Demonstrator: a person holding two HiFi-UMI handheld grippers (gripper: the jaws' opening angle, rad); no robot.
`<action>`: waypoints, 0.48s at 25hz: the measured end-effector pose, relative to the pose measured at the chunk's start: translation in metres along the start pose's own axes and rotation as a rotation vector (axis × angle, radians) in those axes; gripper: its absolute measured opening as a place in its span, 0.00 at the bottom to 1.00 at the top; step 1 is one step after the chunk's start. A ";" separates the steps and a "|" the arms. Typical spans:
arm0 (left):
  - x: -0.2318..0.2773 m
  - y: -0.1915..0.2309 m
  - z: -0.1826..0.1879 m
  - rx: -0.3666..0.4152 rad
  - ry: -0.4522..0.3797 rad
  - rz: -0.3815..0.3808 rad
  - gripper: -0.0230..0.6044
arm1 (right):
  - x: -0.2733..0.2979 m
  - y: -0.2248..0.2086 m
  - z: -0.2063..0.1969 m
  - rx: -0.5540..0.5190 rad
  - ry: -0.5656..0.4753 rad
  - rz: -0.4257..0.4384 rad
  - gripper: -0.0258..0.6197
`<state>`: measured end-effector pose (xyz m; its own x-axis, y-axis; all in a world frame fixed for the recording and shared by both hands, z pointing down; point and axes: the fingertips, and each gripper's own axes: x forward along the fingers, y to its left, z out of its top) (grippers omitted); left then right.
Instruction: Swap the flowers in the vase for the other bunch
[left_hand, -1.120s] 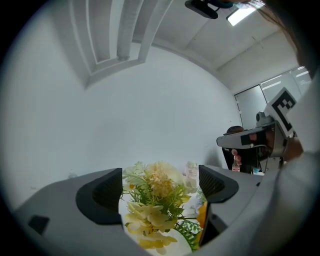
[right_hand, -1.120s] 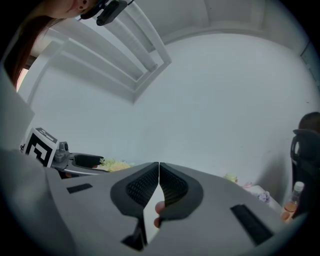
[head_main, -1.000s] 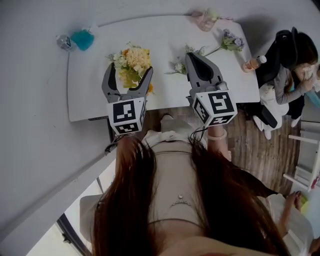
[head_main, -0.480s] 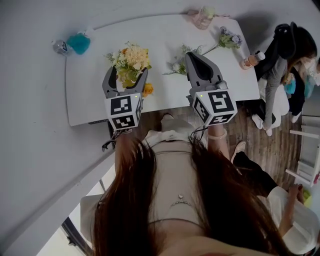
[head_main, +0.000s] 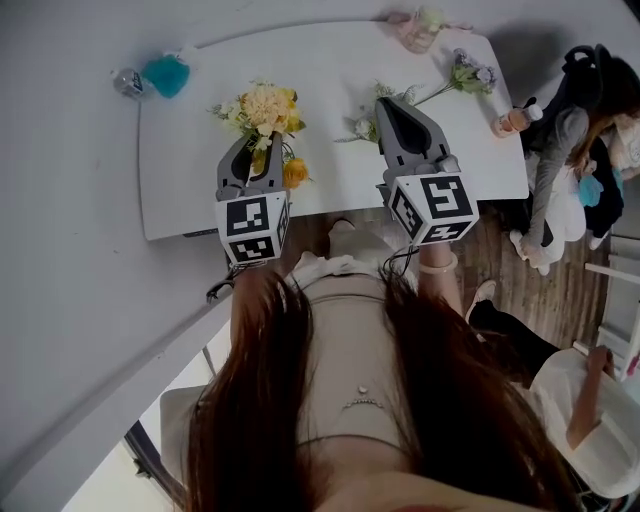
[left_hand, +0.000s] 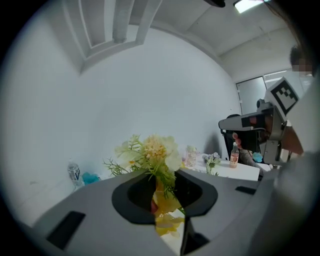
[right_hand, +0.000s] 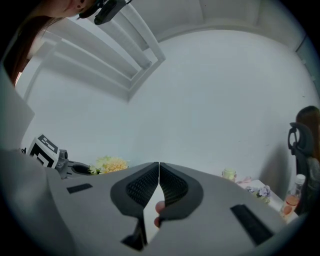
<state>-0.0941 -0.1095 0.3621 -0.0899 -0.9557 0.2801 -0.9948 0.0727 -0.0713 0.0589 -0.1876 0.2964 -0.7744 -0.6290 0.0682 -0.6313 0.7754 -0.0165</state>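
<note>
A bunch of yellow and cream flowers (head_main: 266, 108) stands upright near the front left of the white table (head_main: 330, 70). My left gripper (head_main: 257, 152) has just closed on its stems below the blooms. In the left gripper view the stems and yellow petals (left_hand: 162, 197) sit pinched between the dark pads (left_hand: 135, 195) of the left gripper (left_hand: 161, 186). What the bunch stands in is hidden by the jaws. A second bunch lies on the table: white-green sprigs (head_main: 366, 126) and purple blooms (head_main: 468, 74). My right gripper (head_main: 388, 108) hovers over the sprigs, shut and empty (right_hand: 159, 172).
A small glass jar with pale flowers (head_main: 420, 28) stands at the table's far edge. A water bottle (head_main: 127, 82) and a teal object (head_main: 165, 75) sit at the far left corner, an orange bottle (head_main: 510, 122) at the right edge. People (head_main: 560, 160) stand beside the table's right side.
The left jaws were wide open around the yellow bunch and have closed onto its stems, sinking a little. The right gripper stays put. The people at the right have shifted.
</note>
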 end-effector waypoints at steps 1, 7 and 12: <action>-0.002 -0.001 0.000 0.005 -0.002 -0.003 0.18 | 0.002 0.001 0.000 0.002 0.000 0.006 0.08; -0.009 0.000 0.004 0.020 -0.054 0.020 0.13 | 0.009 0.001 0.002 0.014 -0.007 0.031 0.08; -0.015 0.004 0.017 -0.016 -0.105 0.041 0.12 | 0.017 -0.006 0.004 0.026 -0.019 0.057 0.08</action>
<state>-0.0964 -0.0998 0.3413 -0.1258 -0.9765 0.1752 -0.9911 0.1159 -0.0654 0.0493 -0.2030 0.2939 -0.8094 -0.5854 0.0477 -0.5872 0.8081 -0.0461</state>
